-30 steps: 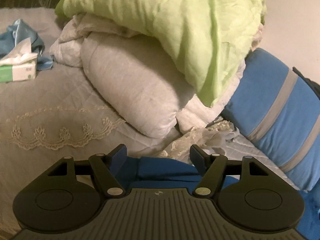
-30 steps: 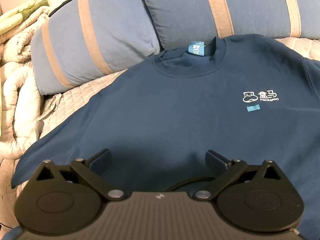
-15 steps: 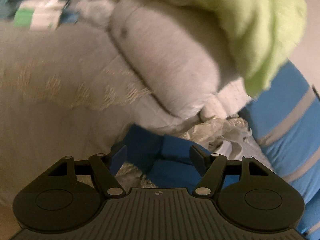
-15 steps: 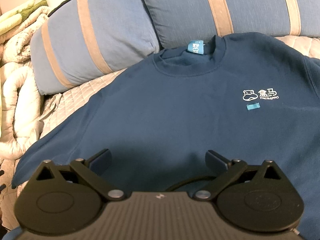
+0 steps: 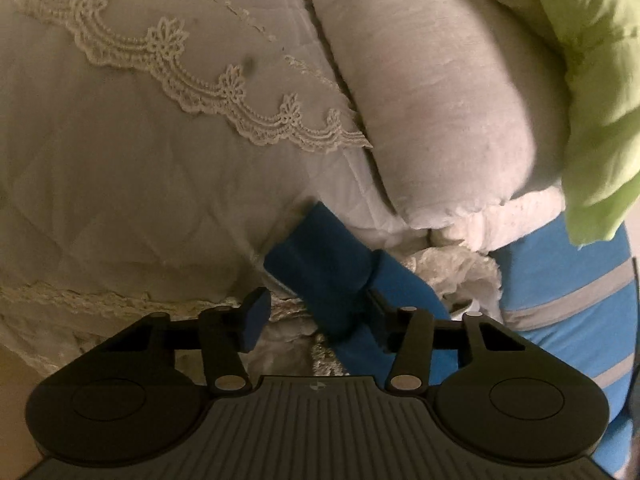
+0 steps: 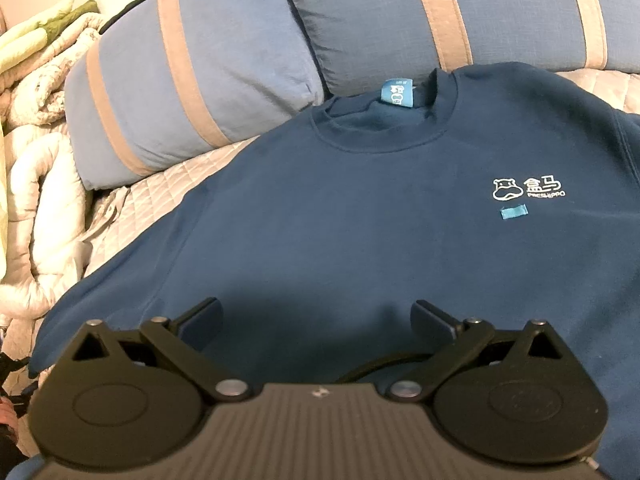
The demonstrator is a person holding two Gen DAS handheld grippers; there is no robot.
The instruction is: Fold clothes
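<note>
A dark blue sweatshirt [image 6: 360,208] lies flat, front up, on the bed, its collar toward the striped pillows. My right gripper [image 6: 318,316] hovers open over its lower chest with nothing between the fingers. In the left wrist view the sweatshirt's sleeve end [image 5: 320,264] lies folded over on the bed cover. My left gripper [image 5: 316,312] has its jaws closing around it. The sleeve rests against the right finger [image 5: 378,312], while a gap remains at the left pad [image 5: 254,316].
A white quilted bed cover with lace trim [image 5: 180,80] fills the left. A rolled white duvet [image 5: 440,100] and a green blanket [image 5: 592,80] pile up beyond the sleeve. Blue striped pillows [image 6: 192,80] line the headboard side.
My left gripper has dropped toward the bed and rolled, and its jaws have narrowed around the sleeve end. The tissue box has left its view. The right gripper has stayed still.
</note>
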